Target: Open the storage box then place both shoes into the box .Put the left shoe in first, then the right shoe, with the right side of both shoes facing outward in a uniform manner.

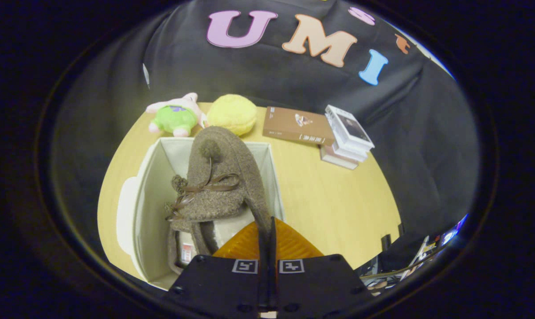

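A white storage box stands open on the wooden table, its lid folded down over the left side. A brown woolly shoe with pompoms and a leather bow hangs over the box's opening, toe pointing away from me. My gripper is shut on the rim of its heel, and the cream lining shows just left of the fingers. Below it, part of a second brown shoe lies inside the box against the near left wall.
Beyond the box lie a green and pink plush toy and a yellow plush. A brown book and a stack of books sit at the back right. Clutter shows past the table's near right edge.
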Available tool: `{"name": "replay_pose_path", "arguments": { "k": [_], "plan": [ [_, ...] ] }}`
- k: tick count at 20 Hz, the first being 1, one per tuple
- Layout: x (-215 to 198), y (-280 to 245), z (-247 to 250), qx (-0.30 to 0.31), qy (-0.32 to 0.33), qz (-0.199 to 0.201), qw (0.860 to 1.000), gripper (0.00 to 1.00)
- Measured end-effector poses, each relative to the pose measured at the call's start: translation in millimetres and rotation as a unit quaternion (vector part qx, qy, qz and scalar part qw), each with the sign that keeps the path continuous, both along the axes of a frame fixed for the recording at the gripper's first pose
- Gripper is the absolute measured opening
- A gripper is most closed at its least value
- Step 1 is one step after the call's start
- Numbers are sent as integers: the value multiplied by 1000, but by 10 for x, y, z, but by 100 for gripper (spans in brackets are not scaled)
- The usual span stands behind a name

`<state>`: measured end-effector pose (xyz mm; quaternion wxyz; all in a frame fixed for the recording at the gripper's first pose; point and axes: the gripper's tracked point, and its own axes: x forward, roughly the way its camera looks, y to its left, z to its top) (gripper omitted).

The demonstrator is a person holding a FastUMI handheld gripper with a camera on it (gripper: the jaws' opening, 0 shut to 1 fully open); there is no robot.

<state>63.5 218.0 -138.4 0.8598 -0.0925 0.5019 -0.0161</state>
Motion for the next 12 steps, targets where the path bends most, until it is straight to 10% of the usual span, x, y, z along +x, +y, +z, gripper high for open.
{"name": "replay_pose_path", "arguments": {
  "k": [12],
  "plan": [
    [-63,87,-415,23,28,15,999,15]
  ]
}}
